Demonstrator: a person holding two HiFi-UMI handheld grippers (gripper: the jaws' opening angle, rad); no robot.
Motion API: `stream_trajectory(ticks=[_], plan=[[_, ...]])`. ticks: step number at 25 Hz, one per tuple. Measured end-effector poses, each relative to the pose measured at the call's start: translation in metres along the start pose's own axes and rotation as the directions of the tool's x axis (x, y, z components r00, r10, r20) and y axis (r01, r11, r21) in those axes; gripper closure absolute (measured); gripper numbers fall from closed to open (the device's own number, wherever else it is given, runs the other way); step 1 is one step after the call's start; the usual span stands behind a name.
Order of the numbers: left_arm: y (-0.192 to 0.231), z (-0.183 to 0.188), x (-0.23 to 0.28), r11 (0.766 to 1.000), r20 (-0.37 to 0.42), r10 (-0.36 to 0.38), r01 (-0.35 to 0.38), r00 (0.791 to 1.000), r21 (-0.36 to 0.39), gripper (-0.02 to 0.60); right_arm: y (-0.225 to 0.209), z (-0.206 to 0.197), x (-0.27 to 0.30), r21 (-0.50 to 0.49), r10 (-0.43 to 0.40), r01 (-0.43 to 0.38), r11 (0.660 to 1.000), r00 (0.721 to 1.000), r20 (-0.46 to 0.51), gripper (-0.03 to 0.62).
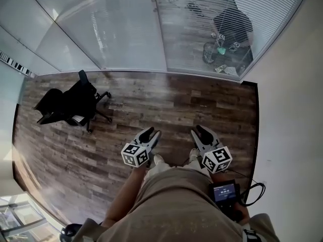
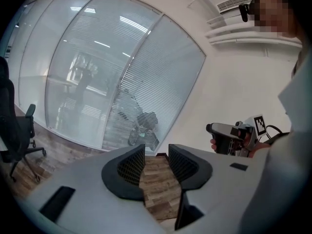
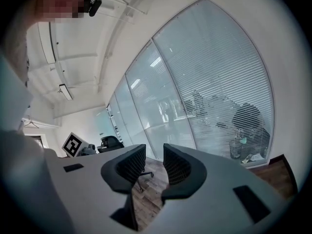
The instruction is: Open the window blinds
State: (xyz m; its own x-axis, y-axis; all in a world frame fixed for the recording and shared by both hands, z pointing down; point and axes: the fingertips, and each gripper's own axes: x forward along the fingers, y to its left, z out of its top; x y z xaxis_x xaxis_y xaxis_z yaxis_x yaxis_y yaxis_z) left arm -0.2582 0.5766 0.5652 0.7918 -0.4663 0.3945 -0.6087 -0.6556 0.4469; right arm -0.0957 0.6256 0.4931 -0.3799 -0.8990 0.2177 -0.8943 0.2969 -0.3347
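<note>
White slatted blinds cover the right-hand glass panel of the far wall, and a seated person shows dimly through the slats. Both grippers are held side by side low in the head view, well short of the wall. My left gripper is open with nothing between its jaws, and only wooden floor shows in the gap. My right gripper is also open and empty. The blinds stand ahead of the left jaws, and the same blinds fill the right of the right gripper view.
A black office chair stands on the wooden floor at the left. Frosted glass panels run left of the blinds. A white wall bounds the right side. A small screen device hangs at the person's waist.
</note>
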Motion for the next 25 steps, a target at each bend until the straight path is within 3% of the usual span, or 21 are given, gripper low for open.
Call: stream_trajectory(ticks=[9,14,25], plan=[[-0.018,-0.012,0.014,1.000,-0.034,-0.012,0.012,0.999,0.008,0.419,-0.013,-0.009,-0.018,0.036,-0.002,0.002,0.999,1.000,0.000,0.475],[-0.028,-0.012,0.024,1.000,-0.041,-0.021,0.022,0.999,0.001,0.419,-0.019,-0.011,-0.029,-0.023,-0.016,0.016,1.000,0.999,-0.029,0.500],[-0.061,-0.019,0.052,0.998,-0.067,-0.053,0.054,0.996,0.015,0.419,-0.053,-0.011,-0.058,-0.018,-0.066,0.066,0.998,0.997,-0.039,0.507]])
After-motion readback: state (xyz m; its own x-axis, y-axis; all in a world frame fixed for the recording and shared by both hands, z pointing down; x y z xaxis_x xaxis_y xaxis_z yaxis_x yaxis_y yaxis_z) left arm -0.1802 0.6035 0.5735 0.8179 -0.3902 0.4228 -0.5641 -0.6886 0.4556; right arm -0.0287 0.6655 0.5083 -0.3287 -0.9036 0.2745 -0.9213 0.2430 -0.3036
